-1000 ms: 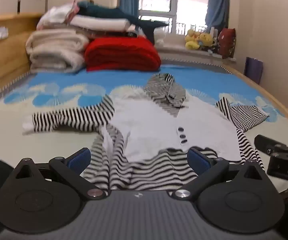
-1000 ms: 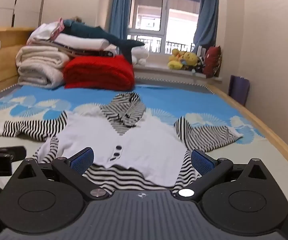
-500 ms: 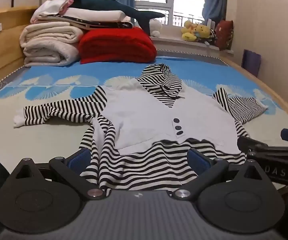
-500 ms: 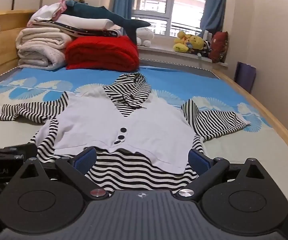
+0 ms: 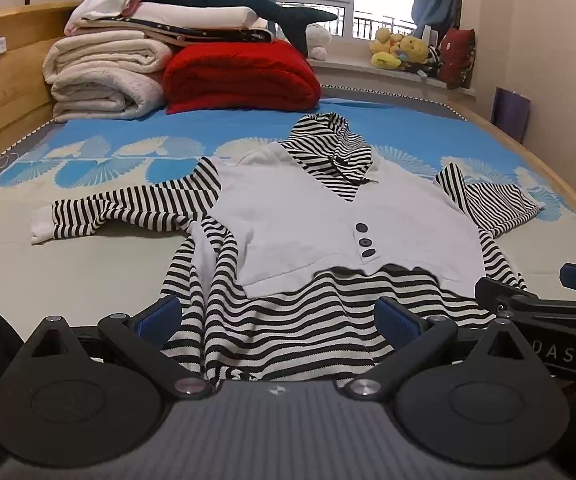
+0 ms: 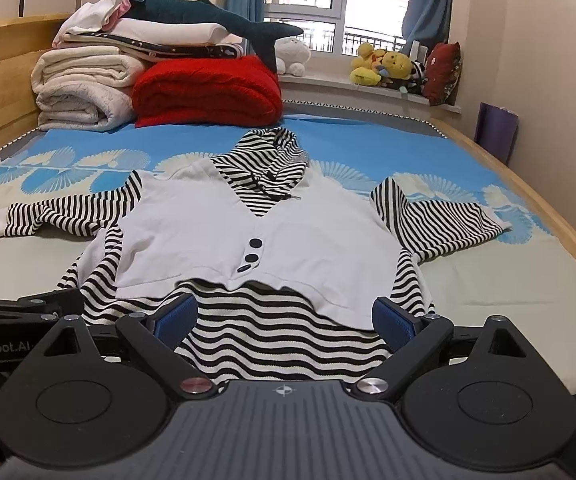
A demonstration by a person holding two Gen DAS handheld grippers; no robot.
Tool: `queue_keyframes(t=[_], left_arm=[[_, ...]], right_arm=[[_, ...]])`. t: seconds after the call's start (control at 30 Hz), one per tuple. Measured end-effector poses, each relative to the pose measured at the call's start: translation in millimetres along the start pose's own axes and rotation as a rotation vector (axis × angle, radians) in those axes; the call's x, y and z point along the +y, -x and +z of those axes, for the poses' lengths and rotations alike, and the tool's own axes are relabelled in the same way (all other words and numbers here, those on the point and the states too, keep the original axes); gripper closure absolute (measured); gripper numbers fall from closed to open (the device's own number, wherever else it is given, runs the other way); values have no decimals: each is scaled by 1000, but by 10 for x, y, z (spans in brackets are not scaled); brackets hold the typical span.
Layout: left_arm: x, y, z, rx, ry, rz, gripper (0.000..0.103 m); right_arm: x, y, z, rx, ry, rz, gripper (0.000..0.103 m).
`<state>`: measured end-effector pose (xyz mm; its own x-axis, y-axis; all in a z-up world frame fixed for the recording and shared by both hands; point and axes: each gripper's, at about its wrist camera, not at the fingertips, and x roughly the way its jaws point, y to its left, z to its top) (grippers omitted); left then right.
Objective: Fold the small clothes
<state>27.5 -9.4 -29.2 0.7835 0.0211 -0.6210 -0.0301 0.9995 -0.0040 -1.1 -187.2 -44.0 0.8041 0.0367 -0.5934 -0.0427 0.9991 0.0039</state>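
Note:
A small white top with black-and-white striped sleeves, hood and hem (image 5: 328, 216) lies spread flat on the bed, front up, with three dark buttons. It also shows in the right wrist view (image 6: 255, 232). My left gripper (image 5: 277, 316) is open and empty, low over the striped hem's left part. My right gripper (image 6: 283, 316) is open and empty over the hem's right part. The right gripper shows at the right edge of the left wrist view (image 5: 544, 308). The left gripper shows at the left edge of the right wrist view (image 6: 19, 304).
The bed has a blue and pale patterned sheet (image 5: 127, 152). At its head are rolled white blankets (image 5: 103, 76), a folded red blanket (image 5: 239, 76) and a plush shark (image 5: 239, 0). Soft toys (image 5: 400, 50) sit on the window sill. A wooden bed rail (image 6: 528, 184) runs along the right.
Both grippers have come closer to the garment's hem and lower; the top looks larger in both views. The garment has not moved. Both jaws have stayed open.

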Motion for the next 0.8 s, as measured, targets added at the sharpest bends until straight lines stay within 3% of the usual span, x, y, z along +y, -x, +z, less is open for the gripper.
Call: queue_keyframes(t=[0.43, 0.8], left_arm=[[26, -66, -56, 54, 6, 5, 1], [35, -181, -147, 131, 4, 27, 1]], right_arm=[[26, -65, -14, 46, -7, 7, 9], [75, -181, -89, 145, -7, 11, 9]])
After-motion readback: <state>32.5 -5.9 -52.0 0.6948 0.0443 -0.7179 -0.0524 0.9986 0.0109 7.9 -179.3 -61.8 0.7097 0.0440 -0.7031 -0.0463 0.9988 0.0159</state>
